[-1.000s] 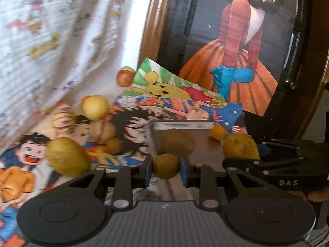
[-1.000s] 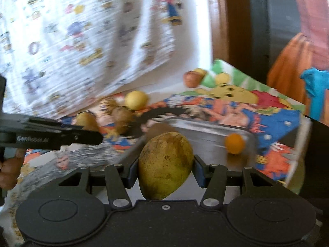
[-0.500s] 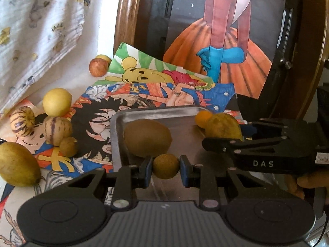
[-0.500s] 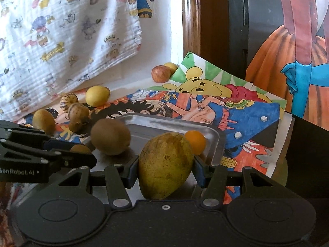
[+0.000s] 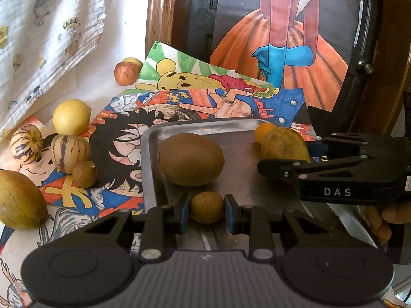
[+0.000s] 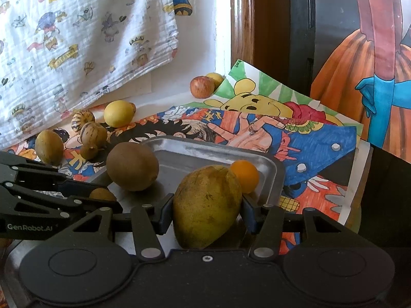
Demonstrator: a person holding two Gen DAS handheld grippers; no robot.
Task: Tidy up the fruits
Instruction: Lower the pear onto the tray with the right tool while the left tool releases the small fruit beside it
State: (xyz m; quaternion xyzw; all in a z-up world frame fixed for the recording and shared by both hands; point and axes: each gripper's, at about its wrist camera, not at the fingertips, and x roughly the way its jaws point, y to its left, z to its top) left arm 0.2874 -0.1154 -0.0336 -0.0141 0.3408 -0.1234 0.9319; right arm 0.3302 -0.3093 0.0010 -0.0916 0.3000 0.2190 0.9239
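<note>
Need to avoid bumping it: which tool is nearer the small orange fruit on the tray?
Right. The right tool, shut on the mango, sits just in front of the orange fruit; the left tool holds a small brown fruit at the tray's near end.

dull brushed-metal tray (image 5: 195,128), matt fuzzy kiwi (image 5: 190,159), crinkled printed cloth (image 6: 77,38), glossy wood frame (image 6: 241,25), matt paper drawings (image 5: 231,102)

"DAS" on right hand-held gripper (image 5: 283,151); "GenRobot.AI" on left hand-held gripper (image 6: 102,195).
</note>
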